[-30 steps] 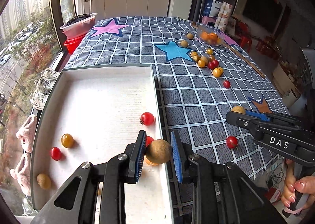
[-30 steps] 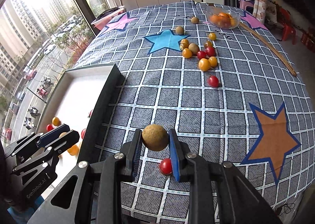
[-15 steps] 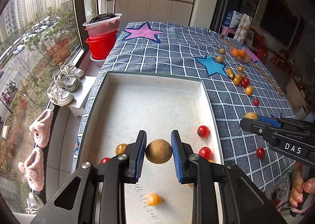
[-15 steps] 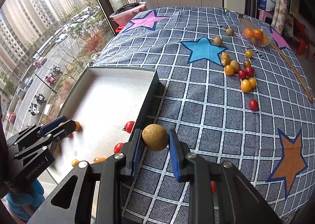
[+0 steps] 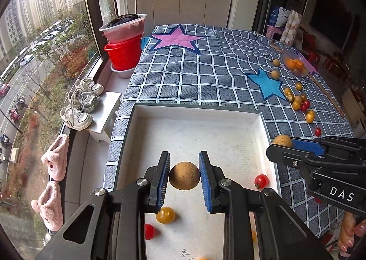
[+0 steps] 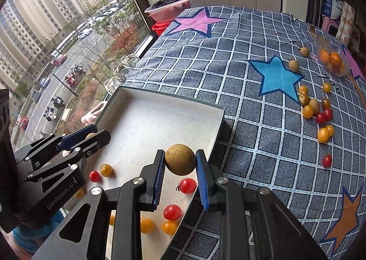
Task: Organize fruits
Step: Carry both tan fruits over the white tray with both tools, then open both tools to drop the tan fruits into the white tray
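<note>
Brown, rough-skinned round fruit [image 5: 184, 175] sits clamped between the blue pads of our left gripper [image 5: 184, 176], which is nearly closed upon it and holds it above the floor of the shallow white rectangular tray [image 5: 196, 111]. We judge this position deliberate: the fruit hangs over bare tray floor, clear of the small red tomato [image 5: 261, 181] and the yellow tomato [image 5: 165, 215] lying there, so a release should land it inside.

Our right gripper [image 6: 180, 162] is likewise nearly closed on a second brown round fruit [image 6: 180, 159], held above the tray's right-hand rim, beside the checked grey cloth [image 6: 228, 72] covering the surface. We judge it needs to go further inward before letting go, or the fruit may strike the wall and roll out.

Both brown fruits look dry, matt and firm, wider than the tomatoes, each gripped across its middle. Several red and yellow tomatoes lie in the tray's near end. A loose cluster of unsorted fruits [image 6: 315, 109] remains on the cloth well apart from the tray, so we judge the task well short of complete.
</note>
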`<state>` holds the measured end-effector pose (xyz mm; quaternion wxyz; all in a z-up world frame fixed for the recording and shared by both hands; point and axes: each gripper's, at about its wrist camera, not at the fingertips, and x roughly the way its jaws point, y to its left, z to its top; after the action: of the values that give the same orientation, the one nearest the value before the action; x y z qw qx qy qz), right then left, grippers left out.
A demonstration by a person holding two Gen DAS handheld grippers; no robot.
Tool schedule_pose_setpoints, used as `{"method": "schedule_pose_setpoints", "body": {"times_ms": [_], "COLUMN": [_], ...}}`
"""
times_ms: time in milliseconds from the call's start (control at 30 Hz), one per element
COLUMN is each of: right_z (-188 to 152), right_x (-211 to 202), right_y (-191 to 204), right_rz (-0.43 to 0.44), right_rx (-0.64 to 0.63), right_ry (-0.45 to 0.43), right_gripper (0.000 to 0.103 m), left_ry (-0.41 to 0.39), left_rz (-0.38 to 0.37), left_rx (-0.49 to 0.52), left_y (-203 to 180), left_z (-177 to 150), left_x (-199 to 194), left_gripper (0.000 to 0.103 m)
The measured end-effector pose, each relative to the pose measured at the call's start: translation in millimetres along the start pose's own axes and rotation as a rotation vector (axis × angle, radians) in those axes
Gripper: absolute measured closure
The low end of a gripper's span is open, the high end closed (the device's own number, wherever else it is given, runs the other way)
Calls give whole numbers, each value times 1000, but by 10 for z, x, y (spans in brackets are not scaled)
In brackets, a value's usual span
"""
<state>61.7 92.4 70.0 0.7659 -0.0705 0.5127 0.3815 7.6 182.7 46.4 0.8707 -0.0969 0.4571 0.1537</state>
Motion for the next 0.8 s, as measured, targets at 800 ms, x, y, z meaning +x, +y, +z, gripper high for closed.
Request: {"method": "schedule_pose_setpoints", "body": {"times_ms": [800], "right_z": [114], "right_x": [736], "right_y": [166], "right_rz": [-123], "right_rx": [-185], "right_ry": [122], "right_gripper": [74], "left_ry": [167], "left_rz": [54], "left_rx": [-5], "left_y": [23], "left_z": [-2], "left_x": [639], "left_gripper": [75]}}
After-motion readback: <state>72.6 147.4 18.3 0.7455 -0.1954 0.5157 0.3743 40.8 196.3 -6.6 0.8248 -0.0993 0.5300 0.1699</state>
